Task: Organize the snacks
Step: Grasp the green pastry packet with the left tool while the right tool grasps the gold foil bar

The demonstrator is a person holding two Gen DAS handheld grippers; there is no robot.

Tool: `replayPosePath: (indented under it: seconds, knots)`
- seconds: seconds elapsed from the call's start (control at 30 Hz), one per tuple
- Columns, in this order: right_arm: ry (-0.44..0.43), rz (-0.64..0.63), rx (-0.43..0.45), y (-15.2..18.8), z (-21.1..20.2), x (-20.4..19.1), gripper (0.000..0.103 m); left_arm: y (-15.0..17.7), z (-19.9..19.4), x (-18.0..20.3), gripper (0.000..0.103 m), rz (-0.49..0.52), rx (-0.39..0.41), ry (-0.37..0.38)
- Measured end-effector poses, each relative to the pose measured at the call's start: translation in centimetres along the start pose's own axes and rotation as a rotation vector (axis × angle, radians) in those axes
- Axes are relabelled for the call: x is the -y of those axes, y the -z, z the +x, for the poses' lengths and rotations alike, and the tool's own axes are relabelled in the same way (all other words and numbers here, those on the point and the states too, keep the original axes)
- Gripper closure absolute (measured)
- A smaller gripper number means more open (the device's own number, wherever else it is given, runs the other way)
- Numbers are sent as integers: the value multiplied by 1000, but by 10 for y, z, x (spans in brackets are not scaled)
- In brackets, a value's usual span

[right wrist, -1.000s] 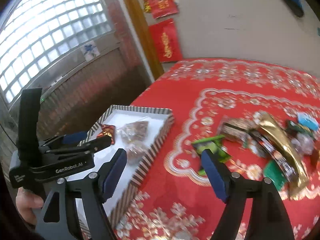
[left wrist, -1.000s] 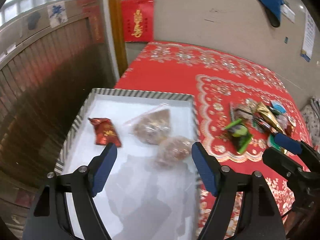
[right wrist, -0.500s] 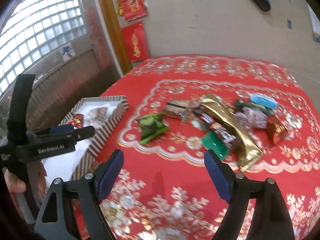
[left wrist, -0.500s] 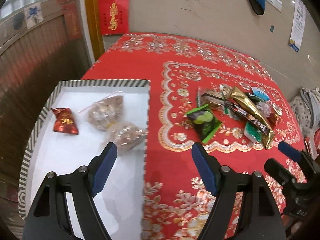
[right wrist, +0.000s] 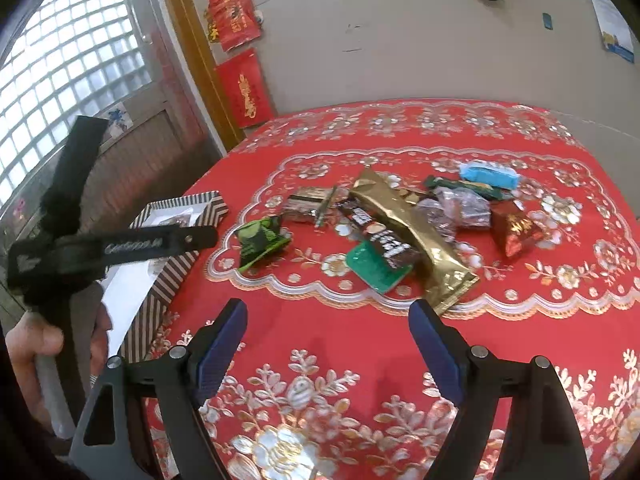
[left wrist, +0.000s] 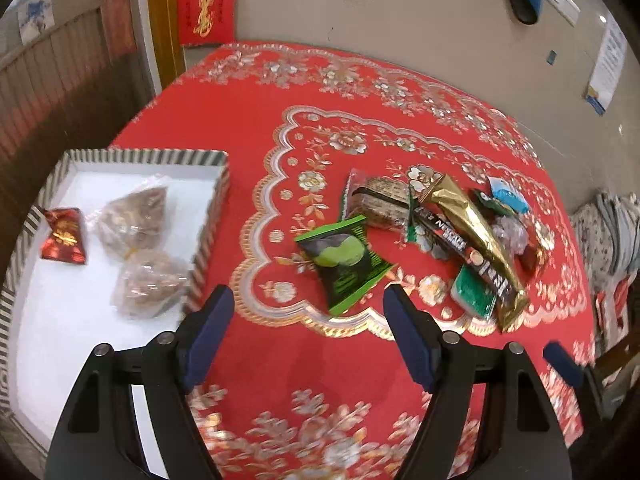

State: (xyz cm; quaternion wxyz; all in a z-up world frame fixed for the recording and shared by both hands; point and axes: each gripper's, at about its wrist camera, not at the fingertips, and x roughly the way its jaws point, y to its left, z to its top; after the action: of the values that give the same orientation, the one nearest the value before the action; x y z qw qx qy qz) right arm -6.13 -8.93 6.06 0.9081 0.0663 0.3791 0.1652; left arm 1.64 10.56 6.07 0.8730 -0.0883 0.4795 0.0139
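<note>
Red cloth with gold flowers covers the worktop (left wrist: 360, 92). At its left edge sits a striped tray (left wrist: 148, 157) holding a red packet (left wrist: 64, 236) and two clear bags of snacks (left wrist: 138, 220). Loose snacks lie piled in the middle, among them a green packet (left wrist: 344, 264) and a long gold packet (right wrist: 408, 228). Left tool (left wrist: 306, 320) and right tool (right wrist: 328, 332) hover spread wide, holding nothing.

The left gripper (left wrist: 306, 312) is no longer over the striped tray (left wrist: 216, 204) but above the red tablecloth (left wrist: 280, 360), nearer the green snack packet (left wrist: 346, 262); the right gripper (right wrist: 328, 328) now faces the snack pile (right wrist: 400, 220), the tray off left.
</note>
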Motion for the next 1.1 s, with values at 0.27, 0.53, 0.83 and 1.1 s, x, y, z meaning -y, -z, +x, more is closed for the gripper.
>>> replayPosePath:
  seconds: [0.27,0.53,0.83,1.1]
  knots:
    - [-8,26,-7,9,-6,21,18,-8,28,12,26,-54,-25,-26]
    - [-16,54,-14,15,-6,33,18,-16,45,14,26,-102,-47,-8]
    - [-4,46,-32,11,-1,36,18,-19,62,15,26,-106,-66,-22]
    - [16,-38,-30,-17,9,39,18,-21,71,17,26,-94,-73,-26]
